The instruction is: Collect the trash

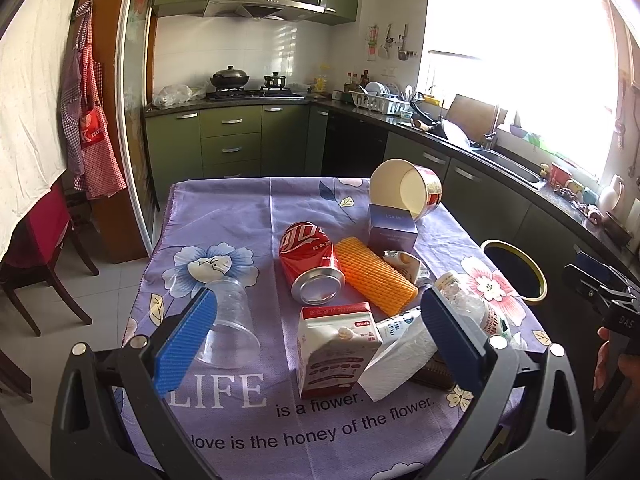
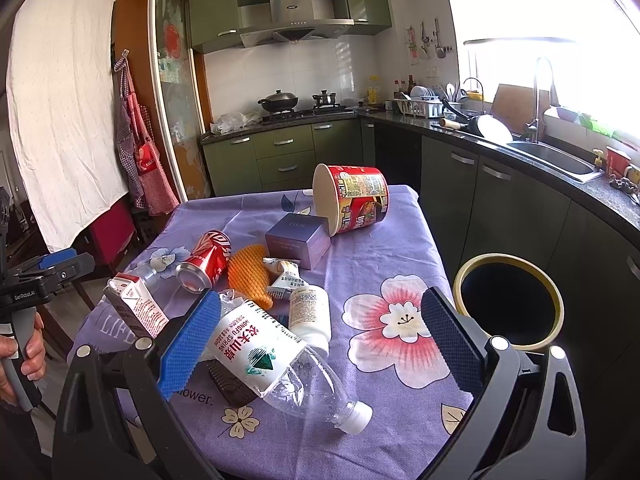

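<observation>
Behind the paper towel (image 1: 394, 354), plastic bottle (image 2: 272, 356).

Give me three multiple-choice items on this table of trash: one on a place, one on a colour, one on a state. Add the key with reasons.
1. Where is the bin?
A. beside the table's right edge
B. on the table
C. under the stove

2. What colour is the can?
A. green
B. red
C. silver-blue

3. How does the noodle cup stand?
A. upright
B. crushed flat
C. tipped on its side

Key: 1 A, its dark opening shows just past the tablecloth edge. 2 B, its body is red with white lettering. 3 C, its open mouth faces sideways, by the purple box.
</observation>
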